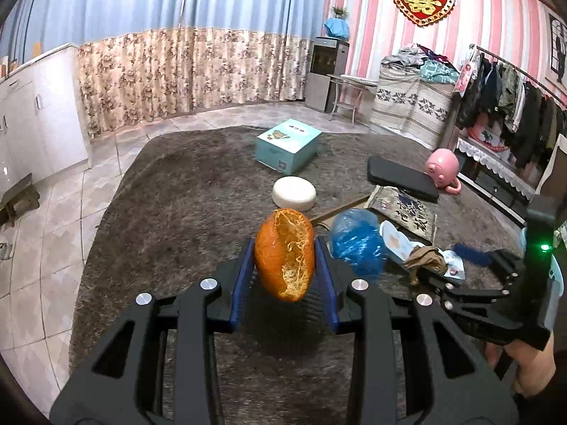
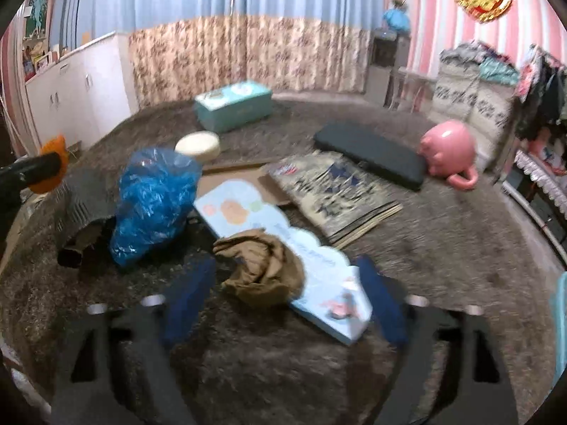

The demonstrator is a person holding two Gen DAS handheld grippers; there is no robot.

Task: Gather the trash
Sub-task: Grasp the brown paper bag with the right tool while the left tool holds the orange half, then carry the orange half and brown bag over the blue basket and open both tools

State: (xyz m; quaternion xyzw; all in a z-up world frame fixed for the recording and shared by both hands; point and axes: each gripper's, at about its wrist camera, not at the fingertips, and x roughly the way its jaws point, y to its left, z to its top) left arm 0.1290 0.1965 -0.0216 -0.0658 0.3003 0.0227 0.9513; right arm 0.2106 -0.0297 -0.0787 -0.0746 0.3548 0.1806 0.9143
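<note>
Between the blue pads of the left gripper (image 1: 284, 265) sits an orange peel (image 1: 284, 252), squeezed tight above the rug (image 1: 177, 184). It looks light and bendy, so a soft side pinch seems right. The right gripper (image 2: 283, 294) is half open, holding nothing, over a brown rag (image 2: 264, 265).

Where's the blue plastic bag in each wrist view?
Left wrist: blue plastic bag sits right of centre on the rug, just right of the orange peel clamped in the left gripper.
Right wrist: left of centre, beyond the right gripper.
Shared landmark: the white round tin lies just behind the bag in both.
</note>
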